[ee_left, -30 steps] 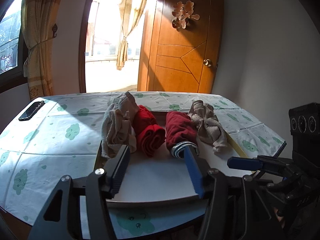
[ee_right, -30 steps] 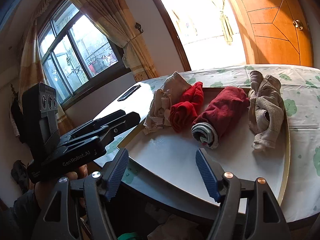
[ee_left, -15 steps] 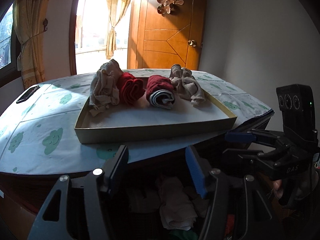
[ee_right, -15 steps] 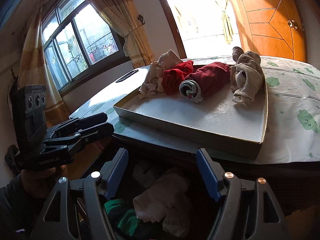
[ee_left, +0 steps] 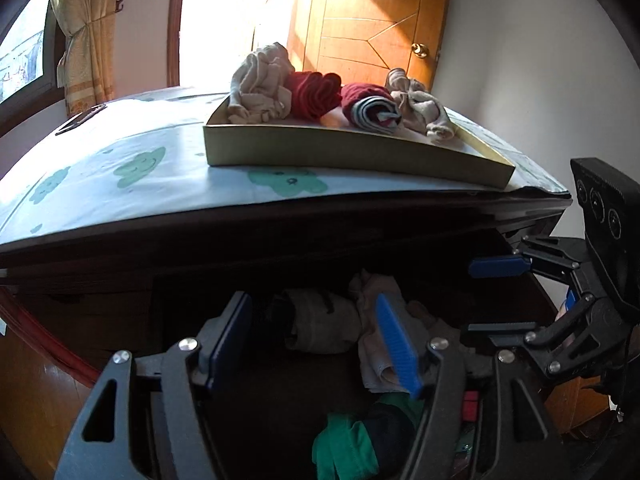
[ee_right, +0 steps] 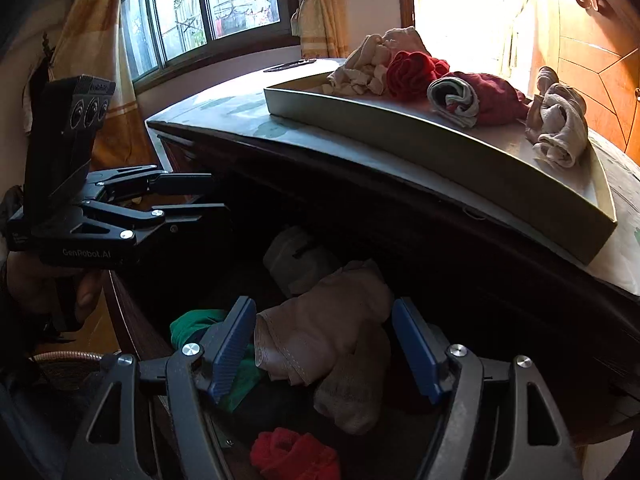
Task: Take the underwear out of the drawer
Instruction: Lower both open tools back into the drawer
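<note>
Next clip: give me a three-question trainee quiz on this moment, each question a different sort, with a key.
1. True or false: the right gripper is already clamped on the beige garment in the open drawer.
2. Multiple choice: how many rolled bundles lie in the tray on the dresser top? A) two B) four C) six
3. Fill in: in the right wrist view, the garment lying left of the beige one in the drawer is ____ in colour.

Key
1. False: its jaws stand open, pads clear of the cloth.
2. B: a beige one, two red ones, another beige one.
3. Green: the green garment sits by that gripper's left pad; the left gripper is open too.
</note>
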